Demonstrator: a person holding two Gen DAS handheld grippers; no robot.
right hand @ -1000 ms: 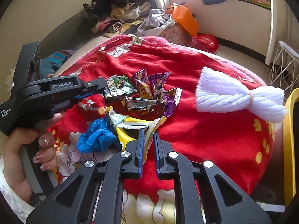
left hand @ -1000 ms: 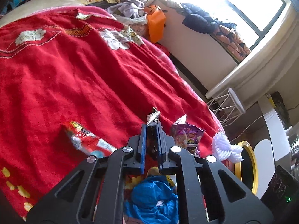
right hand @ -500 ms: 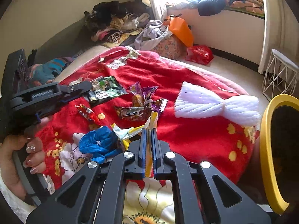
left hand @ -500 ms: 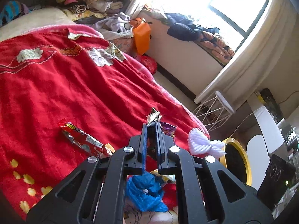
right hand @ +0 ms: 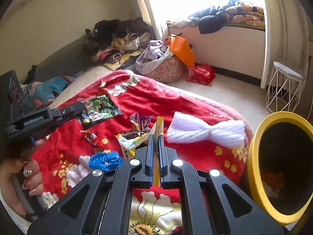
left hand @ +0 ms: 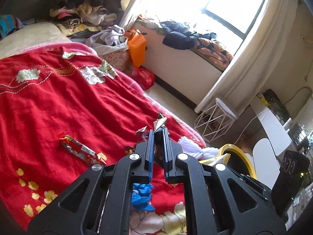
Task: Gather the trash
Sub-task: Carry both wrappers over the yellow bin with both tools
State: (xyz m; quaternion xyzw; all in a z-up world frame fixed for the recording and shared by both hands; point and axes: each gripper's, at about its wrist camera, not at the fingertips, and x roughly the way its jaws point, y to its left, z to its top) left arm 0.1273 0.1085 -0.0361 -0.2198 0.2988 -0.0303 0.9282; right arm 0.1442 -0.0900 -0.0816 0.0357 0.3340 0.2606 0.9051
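Both grippers carry trash clear of the red floral blanket [right hand: 195, 99], apparently for transfer to the yellow-rimmed round bin [right hand: 254, 168] standing just beside the bed edge.

The left gripper [left hand: 158, 137] has its fingers clamped on a dark green printed snack packet [right hand: 99, 108]; in the left wrist view only a crumpled foil tip shows above the pads. The grip sits on one edge, so the packet hangs free.

The right gripper [right hand: 155, 143] has its fingers closed on a yellow-and-white crinkled wrapper [right hand: 135, 142], pinched at its thin edge (the sensible hold for a flat film).

Uncollected on the blanket: a red elongated snack wrapper [left hand: 78, 150], purple candy wrappers [right hand: 141, 120], and a crumpled blue plastic bag [right hand: 106, 160]. A white yarn bow [right hand: 207, 130] lies near the bin; whether it counts as trash cannot be told.

Judgement: both loads are light and may flutter; release should wait until each sits over the bin's mouth.
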